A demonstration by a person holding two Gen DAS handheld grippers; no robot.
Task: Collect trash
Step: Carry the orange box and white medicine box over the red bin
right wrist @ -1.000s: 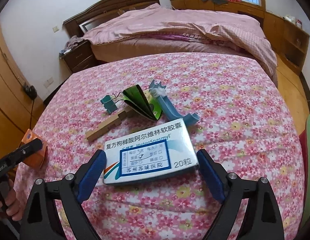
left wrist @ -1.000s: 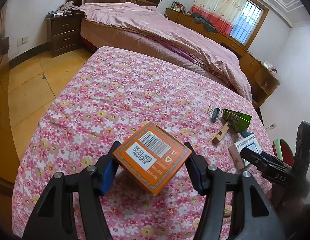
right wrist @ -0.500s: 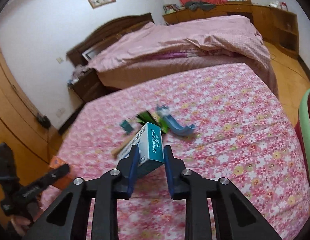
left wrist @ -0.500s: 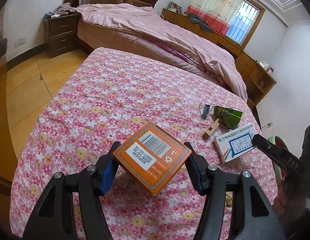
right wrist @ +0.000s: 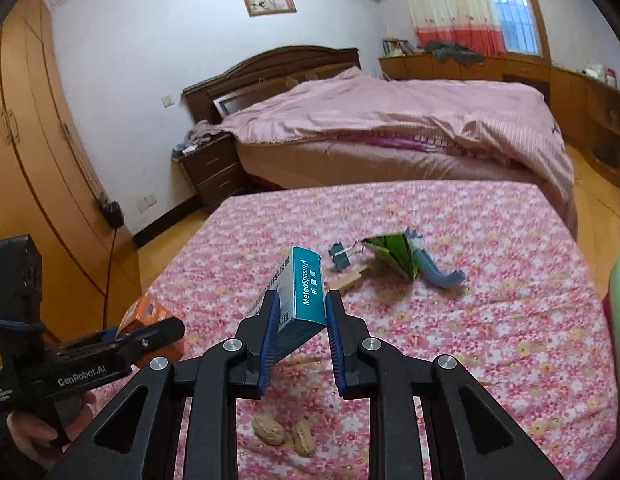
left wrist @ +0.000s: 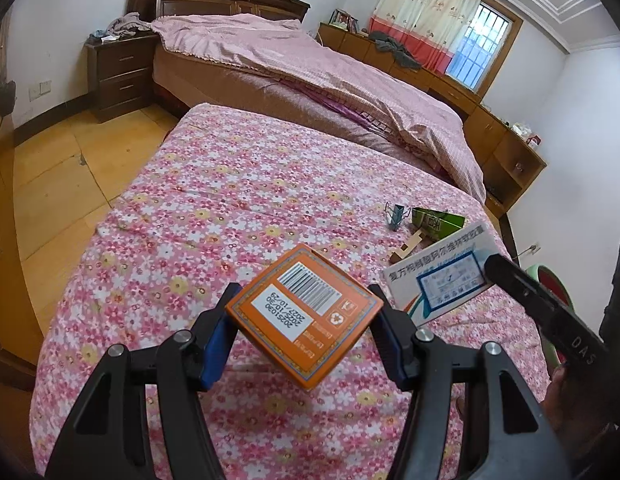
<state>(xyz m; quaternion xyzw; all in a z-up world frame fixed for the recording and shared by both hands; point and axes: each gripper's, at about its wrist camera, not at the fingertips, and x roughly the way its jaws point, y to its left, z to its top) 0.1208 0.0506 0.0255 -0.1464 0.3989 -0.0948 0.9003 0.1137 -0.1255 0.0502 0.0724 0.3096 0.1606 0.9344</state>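
Note:
My left gripper point(left wrist: 304, 322) is shut on an orange box point(left wrist: 306, 314) with a barcode label, held above the floral cloth. My right gripper point(right wrist: 300, 312) is shut on a white and teal medicine box point(right wrist: 300, 294), lifted off the cloth and tilted on edge. In the left wrist view the medicine box point(left wrist: 439, 272) hangs at the right with the right gripper's finger point(left wrist: 521, 284) across it. In the right wrist view the orange box point(right wrist: 148, 314) shows at the lower left in the left gripper point(right wrist: 166, 330). Two peanut shells point(right wrist: 284, 434) lie on the cloth below my right gripper.
On the floral table point(right wrist: 449, 340) lie a green folded wrapper point(right wrist: 393, 254), a teal binder clip point(right wrist: 339, 258), a wooden piece point(right wrist: 349, 278) and a blue plastic piece point(right wrist: 441, 276). A green and red rim point(right wrist: 617, 292) stands at the right edge. A pink bed point(left wrist: 329, 80) lies behind.
My right gripper shut on the medicine box and lifted it off the cloth, tilting it on edge. My left gripper rose slightly, still holding the orange box.

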